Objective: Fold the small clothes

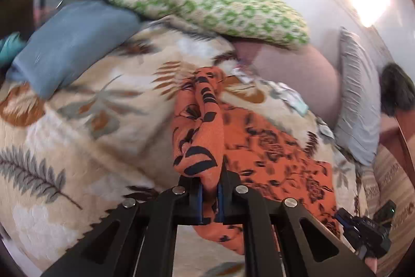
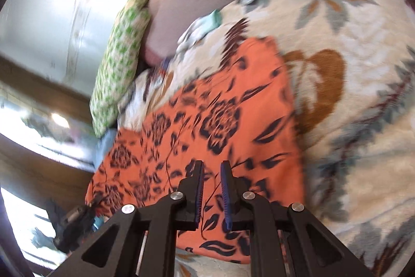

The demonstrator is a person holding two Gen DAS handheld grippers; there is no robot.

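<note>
Left gripper (image 1: 210, 195) pinches orange cloth (image 1: 272, 147); hem hidden.

Orange black-flowered garment (image 2: 220, 108) on leaf-print blanket (image 2: 350, 69), 1 bunched edge raised.

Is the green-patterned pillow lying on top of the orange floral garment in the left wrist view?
No. The green-patterned pillow lies further back on the bed, apart from the orange garment.

Cloth: orange floral garment (image 2: 220, 121) spread flat on leaf-print blanket (image 2: 350, 69).
Right tongs (image 2: 212, 170): over garment's near edge, narrow gap between blue pads, nothing visibly pinched.
Pillow: green-patterned (image 2: 119, 64), beyond garment.
Left tongs (image 2: 77, 222): at garment's left corner.
</note>
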